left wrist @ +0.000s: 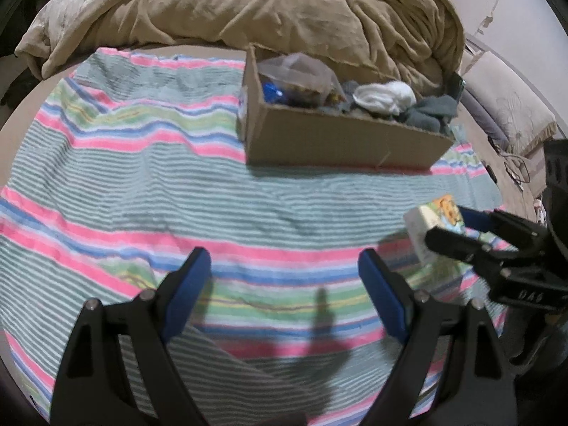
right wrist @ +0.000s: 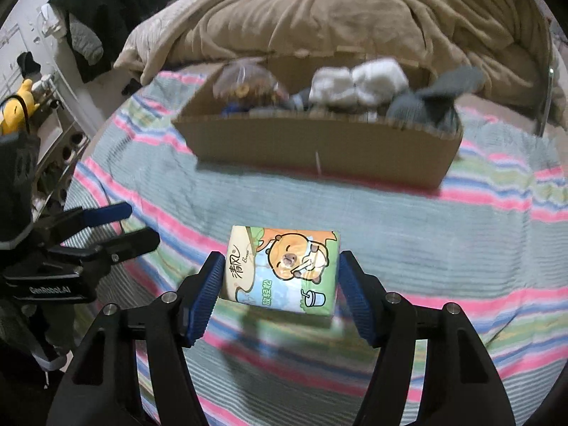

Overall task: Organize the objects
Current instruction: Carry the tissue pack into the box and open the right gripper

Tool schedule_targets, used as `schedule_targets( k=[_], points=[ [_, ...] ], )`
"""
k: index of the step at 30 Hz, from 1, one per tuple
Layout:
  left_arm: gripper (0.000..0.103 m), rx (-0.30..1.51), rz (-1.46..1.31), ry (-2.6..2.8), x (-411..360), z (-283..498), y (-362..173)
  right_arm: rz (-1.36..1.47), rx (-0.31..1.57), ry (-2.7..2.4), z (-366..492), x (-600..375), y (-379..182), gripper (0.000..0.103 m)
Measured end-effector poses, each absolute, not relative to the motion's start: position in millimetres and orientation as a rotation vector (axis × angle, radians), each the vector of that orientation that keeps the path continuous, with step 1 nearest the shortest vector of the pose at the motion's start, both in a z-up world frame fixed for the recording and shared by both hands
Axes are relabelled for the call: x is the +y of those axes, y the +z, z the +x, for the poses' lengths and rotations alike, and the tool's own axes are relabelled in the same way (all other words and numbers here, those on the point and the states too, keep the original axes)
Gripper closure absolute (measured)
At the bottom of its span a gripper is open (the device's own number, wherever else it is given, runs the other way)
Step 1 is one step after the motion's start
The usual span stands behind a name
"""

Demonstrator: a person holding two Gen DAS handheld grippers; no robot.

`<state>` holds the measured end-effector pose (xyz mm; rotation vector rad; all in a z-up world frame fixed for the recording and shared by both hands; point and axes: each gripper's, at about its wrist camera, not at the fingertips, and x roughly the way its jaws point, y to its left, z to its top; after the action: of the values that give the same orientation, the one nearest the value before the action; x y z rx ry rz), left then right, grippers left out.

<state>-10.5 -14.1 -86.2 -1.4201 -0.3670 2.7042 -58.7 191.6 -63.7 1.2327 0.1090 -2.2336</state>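
While the tissue pack sat clamped between the right gripper pads, apparently just clear of the striped towel, the step was carrying. Next it needed lifting over the cardboard box wall. The left gripper hung wide, empty.

We note the towel striped in pale green and white, with pink, blue and yellow bands. Blanket: plain tan. Box: brown cardboard, holding white socks and grey socks. Tissue pack: green and blue, printed with an orange cartoon bear. Both grippers black, pads blue.
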Motion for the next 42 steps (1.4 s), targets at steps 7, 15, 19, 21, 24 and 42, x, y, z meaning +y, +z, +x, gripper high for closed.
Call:
schedule_targets(
  k=[7, 15, 19, 21, 24, 42],
  points=[
    [0.016, -0.38, -1.393, 2.726, -25.3, -21.3, -78.8, 1.159, 0.105, -2.255, -75.5, 181.8, -37.3, 0.035],
    [0.016, -0.387, -1.349, 2.759, -39.5, -35.8, -70.3, 1.093, 0.127, -2.264, -101.4, 159.7, -17.5, 0.035],
    [0.016, -0.39, -1.331, 2.782, -47.9, -43.0, -66.8, 1.078, 0.134, -2.259, -114.5, 147.4, -14.9, 0.035],
    [0.016, -0.393, -1.325, 2.789, -51.9, -47.9, -65.7, 1.082, 0.132, -2.255, -121.4, 142.2, -16.2, 0.035],
    [0.016, -0.401, -1.314, 2.797, -59.2, -56.7, -63.9, 1.089, 0.129, -2.251, -128.0, 137.0, -19.4, 0.035],
    [0.016, -0.443, -1.315, 2.795, -75.1, -81.2, -72.9, 1.186, 0.136, -2.227, -163.0, 115.5, -53.1, 0.035]
  ],
)
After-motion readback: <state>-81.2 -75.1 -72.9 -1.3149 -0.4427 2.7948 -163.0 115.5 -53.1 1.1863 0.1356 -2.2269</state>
